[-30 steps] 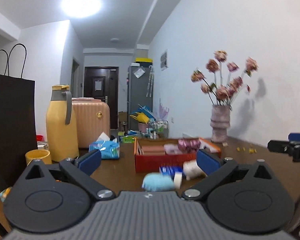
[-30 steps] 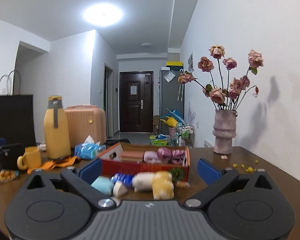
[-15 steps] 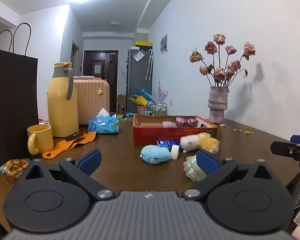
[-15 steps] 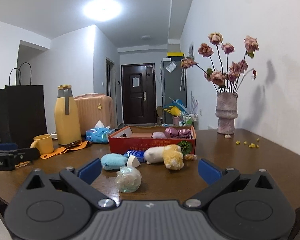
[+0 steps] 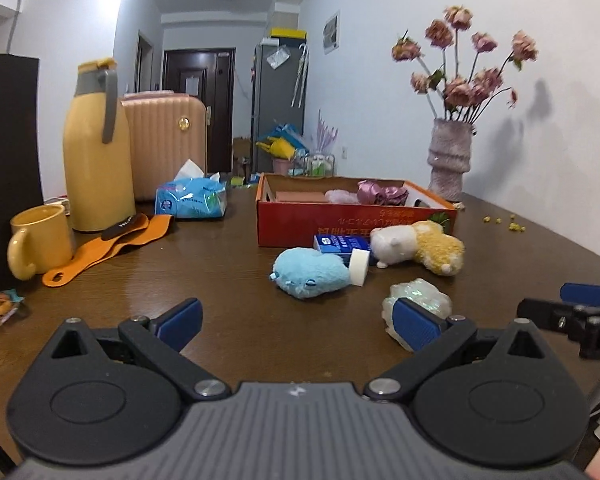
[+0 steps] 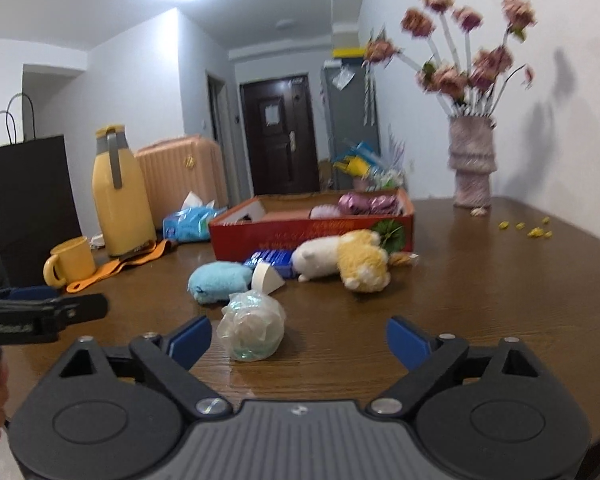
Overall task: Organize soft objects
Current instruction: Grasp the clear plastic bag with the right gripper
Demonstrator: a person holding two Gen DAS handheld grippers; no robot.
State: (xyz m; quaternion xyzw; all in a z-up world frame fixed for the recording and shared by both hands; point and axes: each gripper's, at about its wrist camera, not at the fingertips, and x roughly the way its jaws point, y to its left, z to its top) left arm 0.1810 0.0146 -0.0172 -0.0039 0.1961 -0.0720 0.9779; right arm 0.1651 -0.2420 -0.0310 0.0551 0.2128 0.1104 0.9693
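sitting already in red box (image 5: 352, 224): pink and mauve soft items. still lying loose on table (image 5: 220, 280), in front of box: blue plush (image 5: 310, 273), white-and-yellow plush (image 6: 342, 258), crinkly wrapped ball (image 6: 252, 327). left gripper (image 5: 296, 318) and right gripper (image 6: 298, 338) gaping, grasping nothing; right jaws just narrowing slightly. box lettering unreadable.

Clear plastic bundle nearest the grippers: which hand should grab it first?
Right, probably. In the right wrist view the clear plastic bundle lies just ahead of the open right gripper, whose jaws have just been closing a little. The open left gripper has it off by its right finger.
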